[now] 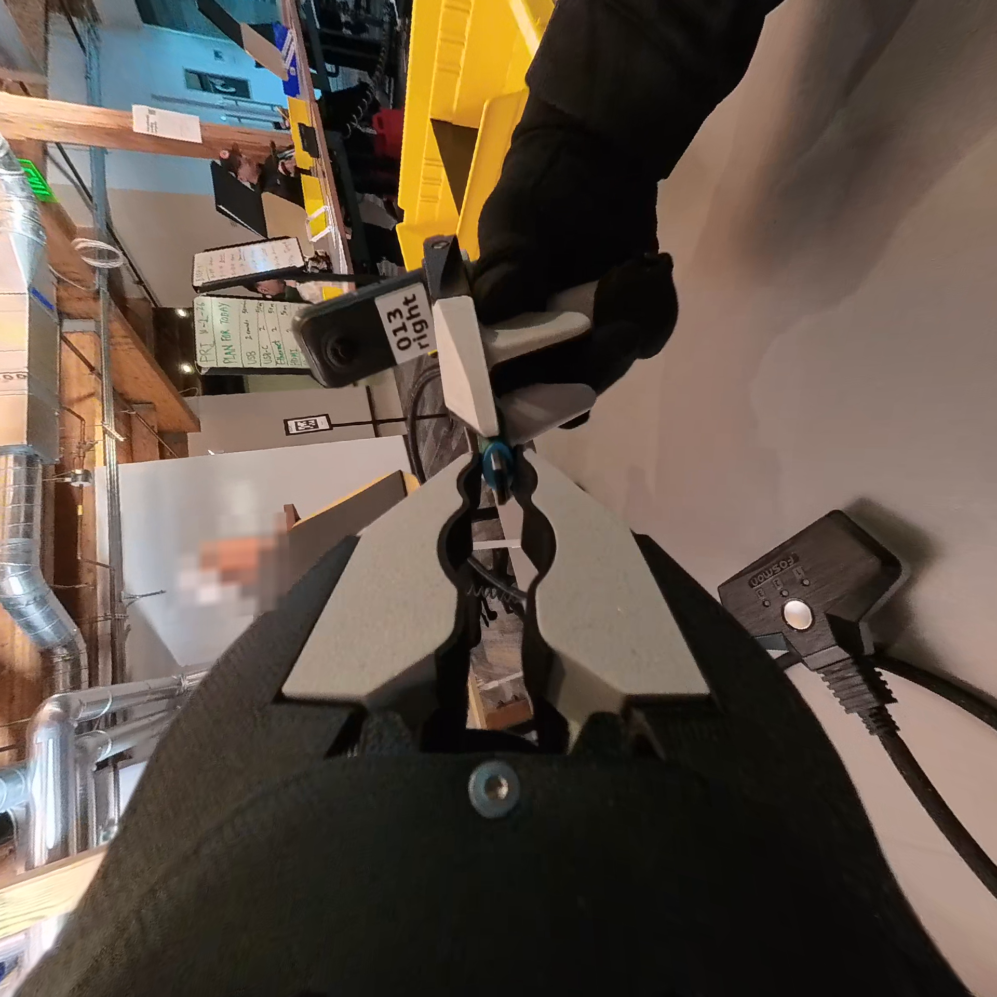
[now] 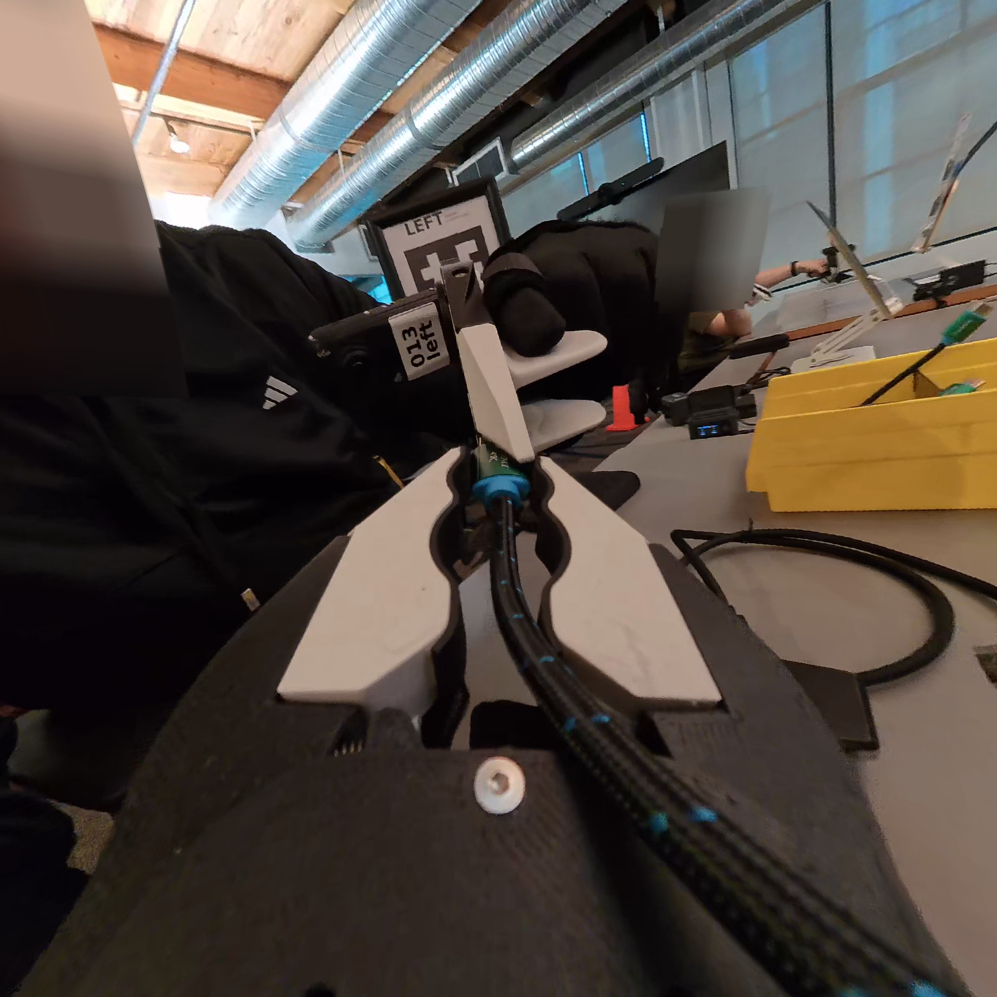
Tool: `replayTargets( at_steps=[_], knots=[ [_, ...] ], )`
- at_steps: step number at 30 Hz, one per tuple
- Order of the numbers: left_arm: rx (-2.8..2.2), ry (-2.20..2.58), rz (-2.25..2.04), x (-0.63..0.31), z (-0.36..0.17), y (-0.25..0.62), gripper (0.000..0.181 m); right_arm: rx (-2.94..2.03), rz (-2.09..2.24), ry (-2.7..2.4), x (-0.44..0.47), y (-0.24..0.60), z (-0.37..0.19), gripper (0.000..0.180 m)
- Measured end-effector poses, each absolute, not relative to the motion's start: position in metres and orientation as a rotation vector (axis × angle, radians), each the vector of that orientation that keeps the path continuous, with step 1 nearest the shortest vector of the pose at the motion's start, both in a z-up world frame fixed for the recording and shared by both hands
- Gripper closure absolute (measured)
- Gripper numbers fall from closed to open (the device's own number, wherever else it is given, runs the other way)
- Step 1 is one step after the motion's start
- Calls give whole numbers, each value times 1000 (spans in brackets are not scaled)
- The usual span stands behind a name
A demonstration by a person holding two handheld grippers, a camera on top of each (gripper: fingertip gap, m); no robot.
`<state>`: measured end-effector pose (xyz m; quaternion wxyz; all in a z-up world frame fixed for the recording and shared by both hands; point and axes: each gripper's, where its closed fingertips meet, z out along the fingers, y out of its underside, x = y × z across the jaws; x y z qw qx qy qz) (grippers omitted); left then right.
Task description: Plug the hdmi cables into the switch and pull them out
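Left gripper (image 1: 499,488) and right gripper (image 2: 499,480) tip to tip — both nearly closed, gloved hands gripping.

Grey table (image 2: 809,545), yellow bin (image 2: 874,448), black cable (image 2: 917,609), seemingly loose

Braided HDMI plug (image 2: 493,475); black switch (image 1: 809,580) tabletop.

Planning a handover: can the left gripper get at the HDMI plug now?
Probably yes: the HDMI plug sits between the tips of the left gripper, while the right gripper holds its blue collar from the opposite side; nothing else intervenes.
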<state>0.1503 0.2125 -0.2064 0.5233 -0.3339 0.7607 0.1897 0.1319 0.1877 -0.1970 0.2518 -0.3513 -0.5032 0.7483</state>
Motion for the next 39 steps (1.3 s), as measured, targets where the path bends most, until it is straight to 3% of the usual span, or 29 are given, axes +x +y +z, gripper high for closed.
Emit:
replayTargets(
  at_steps=[4,11,18,31,39],
  knots=[
    [-849,1789,462,149,-211,221,167,-988,1935,-1361,129,197,-201,160],
    [-1000,1708,448,141,-215,236,142,-1037,1782,-1361,127,209,-208,160],
    [-1191,1605,410,112,-215,251,131,-1065,1679,-1347,128,220,-212,160],
    [-1923,1692,188,35,-339,252,61,-1162,1588,-1360,125,234,-233,160],
    [-2001,1813,122,41,-377,265,62,-1186,1570,-1380,123,235,-240,160]
  ],
)
